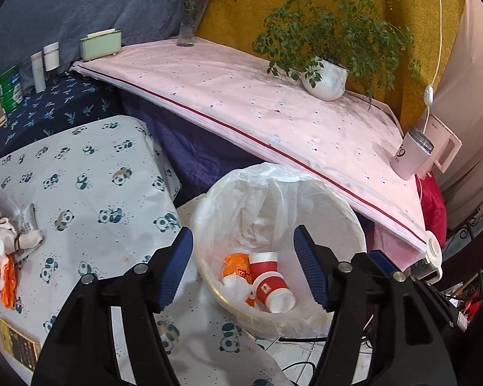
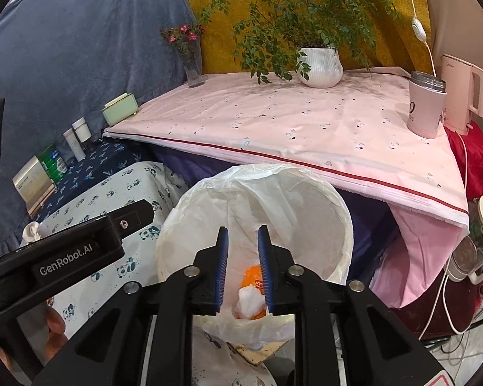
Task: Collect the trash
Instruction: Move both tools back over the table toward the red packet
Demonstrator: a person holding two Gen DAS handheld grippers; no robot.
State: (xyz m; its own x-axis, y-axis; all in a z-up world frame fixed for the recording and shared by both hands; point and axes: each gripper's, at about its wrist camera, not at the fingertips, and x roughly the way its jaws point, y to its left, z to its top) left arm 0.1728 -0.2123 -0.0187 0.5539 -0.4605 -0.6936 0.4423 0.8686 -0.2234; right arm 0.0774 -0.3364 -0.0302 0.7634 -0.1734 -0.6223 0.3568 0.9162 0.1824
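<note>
1. Both grippers hang over the bin (image 1: 354,225), w/ its white bag (image 1: 251,180). Bin stands on the floor, just beside the counter (image 1: 90,199) w/ the panda cloth.
2. Left gripper (image 1: 243,267): jaws wide apart, nothing in them. Right gripper (image 2: 243,270): jaws a small gap apart, nothing between them; it's let go.
3. In the bin already: red cup (image 1: 270,284) on its side, open end toward the camera, an orange wrapper (image 1: 236,265) and a white paper ball (image 2: 249,299).
4. More trash is left: a pile (image 1: 0,241) of white paper, orange bits and a tied bag on the counter, far left in the left view.
5. What matters next, I think: the pile lies left of and well apart from the left jaws. Left gripper is nearer, so it should swing left. Right view doesn't show most of the pile.
6. The pile's long way runs up-down along the left edge of that view.
</note>
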